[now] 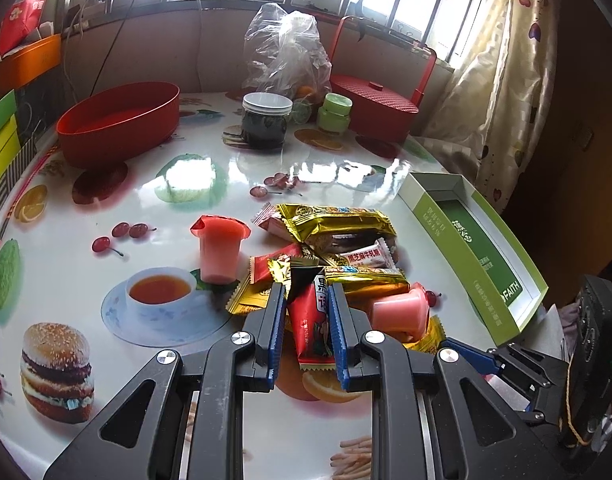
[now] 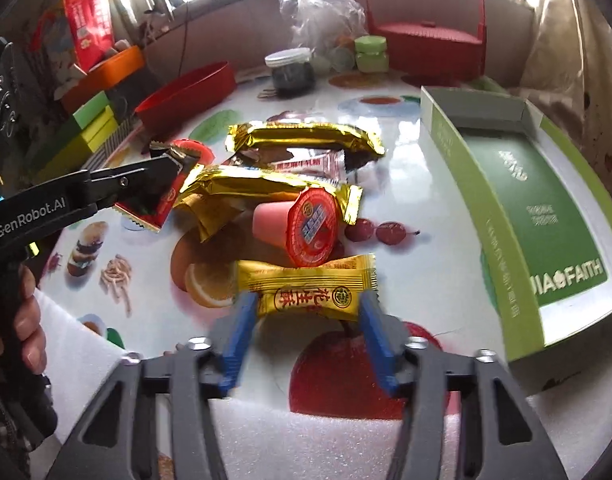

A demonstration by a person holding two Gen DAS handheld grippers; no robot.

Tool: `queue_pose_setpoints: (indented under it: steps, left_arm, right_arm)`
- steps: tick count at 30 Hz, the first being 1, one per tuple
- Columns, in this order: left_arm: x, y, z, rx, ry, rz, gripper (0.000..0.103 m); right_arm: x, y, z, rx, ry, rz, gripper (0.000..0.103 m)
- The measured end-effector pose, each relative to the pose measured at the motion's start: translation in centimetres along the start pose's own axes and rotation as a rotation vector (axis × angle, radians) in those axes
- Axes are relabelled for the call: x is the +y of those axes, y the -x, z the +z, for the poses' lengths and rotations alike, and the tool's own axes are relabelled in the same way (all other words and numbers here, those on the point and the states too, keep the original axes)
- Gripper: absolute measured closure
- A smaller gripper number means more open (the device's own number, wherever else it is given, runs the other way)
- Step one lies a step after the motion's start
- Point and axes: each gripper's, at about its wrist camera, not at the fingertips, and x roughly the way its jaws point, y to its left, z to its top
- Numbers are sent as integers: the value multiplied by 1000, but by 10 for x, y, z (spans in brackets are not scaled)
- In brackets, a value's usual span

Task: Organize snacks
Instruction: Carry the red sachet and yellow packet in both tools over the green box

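While the left gripper (image 1: 306, 300) is clamped on a red packet (image 1: 311, 320) and holds it by its sides, with the packet's length running along the fingers, the relation that matters for the coming move belongs to the right gripper (image 2: 304, 312): a yellow packet (image 2: 307, 286) lies straight ahead of it on the table (image 2: 417, 200), crosswise to the fingers, its long axis running left to right in the right wrist view. The jaws stand apart, one blue pad at each end region of the wrapper, and from this view I cannot tell whether the pads touch it; they do not look pressed on it. So the grip, as I judge it, would take the packet along its length rather than across its narrow waist, which may buckle the soft wrapper; a quarter roll of the wrist would meet the short side instead. The right hand is plainly the nearer one to this packet, the left being busy and off to the left of the pile. Just behind the yellow packet lies a pink jelly cup (image 2: 298, 226) on its side, touching or nearly touching it, and closing carelessly could nudge it. The green box (image 2: 501, 216), open and empty, sits to the right, near, a likely destination
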Motion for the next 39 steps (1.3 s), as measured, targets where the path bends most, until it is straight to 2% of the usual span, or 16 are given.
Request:
queue_pose_setpoints:
  steps: [1,5,6,7,11,14,19,28,35,38,39]
  left_arm:
    - [-1,0,0,-1,0,-1,81]
    - [-1,1,0,-4,1,-4,81]
    - [-1,1,0,-5,1,-4,81]
    - [-2,2,0,-5,1,-5,81]
    - [-4,2,0,-7,-3,-12,81]
    - [-4,2,-1,-4,-3,-12,81]
    - [-3,1,-2,-2,0,-8,81]
    - [0,2,-2,-2,8,-5,81]
    - [1,4,-1,-5,14,-7,81]
    - [1,3,-1,-6,15,-6,81]
    - [1,3,-1,-5,16,-7,81]
  right_arm:
    - [0,1,0,-5,4,2,68]
    - [3,4,-2,-11,26,-10,75]
    - [3,5,-2,-12,28,-12,98]
    - [1,5,-3,-5,25,-7,102]
    - [-5,6,-6,0,1,20,102]
    - [-7,10,-5,-2,-3,106,102]
    - [3,9,2,-24,100,122,81]
    - [23,-13,16,10,284,84,61]
    - [28,-32,20,62,367,41,58]
    - [24,-31,20,60,335,65,58]
    - [23,-30,20,54,327,61,62]
